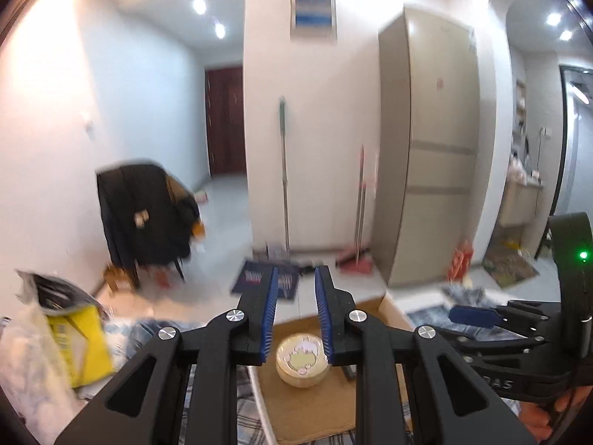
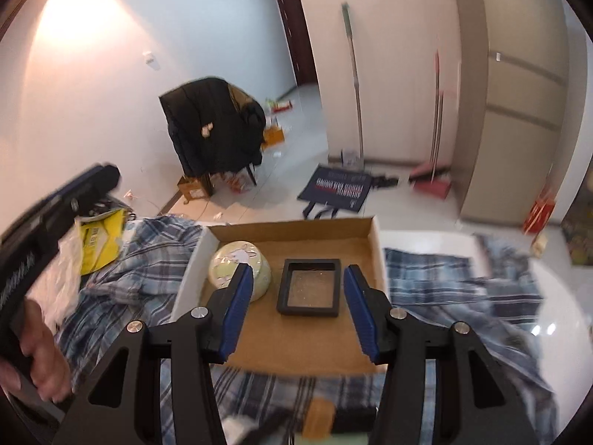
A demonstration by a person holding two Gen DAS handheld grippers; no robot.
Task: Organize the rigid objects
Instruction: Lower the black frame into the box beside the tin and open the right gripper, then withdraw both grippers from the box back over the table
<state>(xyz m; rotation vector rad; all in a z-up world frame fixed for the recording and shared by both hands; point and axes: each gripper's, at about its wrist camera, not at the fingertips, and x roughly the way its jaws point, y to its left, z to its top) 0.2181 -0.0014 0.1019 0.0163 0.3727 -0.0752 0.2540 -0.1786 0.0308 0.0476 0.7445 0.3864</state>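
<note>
A shallow cardboard box (image 2: 326, 227) lies on a plaid-covered surface. In it sit a round cream tin with a cartoon lid (image 2: 239, 269) at the left and a black square frame case (image 2: 309, 287) in the middle. My right gripper (image 2: 298, 296) is open and empty, held above the box's near part with its jaws either side of the black case. My left gripper (image 1: 295, 315) is open and empty above the round tin (image 1: 302, 359), with the box (image 1: 307, 404) under it. The right gripper shows at the right of the left wrist view (image 1: 470, 314).
Plaid cloth (image 2: 444, 278) covers the surface around the box. A yellow packet (image 2: 98, 239) and plastic bags lie at the left. A small tan object (image 2: 317, 421) lies blurred near the front. On the floor beyond stand a chair with a black coat (image 2: 215, 129), a mop, a broom and a fridge.
</note>
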